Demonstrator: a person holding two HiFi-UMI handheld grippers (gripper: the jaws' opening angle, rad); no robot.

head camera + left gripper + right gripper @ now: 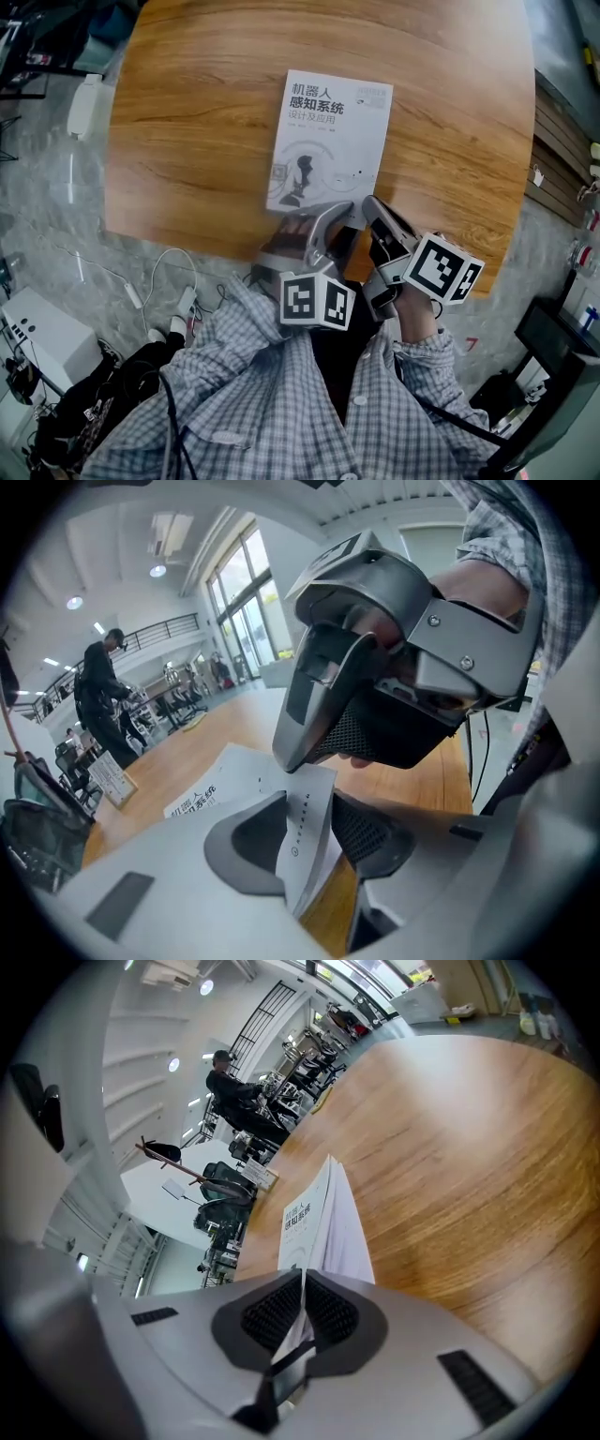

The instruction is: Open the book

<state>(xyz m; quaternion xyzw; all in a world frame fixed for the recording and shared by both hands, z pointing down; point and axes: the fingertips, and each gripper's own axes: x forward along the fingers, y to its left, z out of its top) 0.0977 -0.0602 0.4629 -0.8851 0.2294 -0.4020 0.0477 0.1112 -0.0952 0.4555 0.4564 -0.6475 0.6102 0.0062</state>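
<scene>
Your right gripper (pixel 302 1309) is clenched on the cover (pixel 302 1222) of the book (pixel 328 141), which lies just ahead of it. Your left gripper (pixel 307 832) stands released, with that cover loose between its jaws. Yank now and the thin sheet may slip or crease.

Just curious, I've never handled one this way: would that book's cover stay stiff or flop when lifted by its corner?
Probably floppy: the cover bends up where the right hand-held gripper pinches it. Likely light, since one pinch raises it. The book lies flat on the table, so it might slide rather than tip.
</scene>
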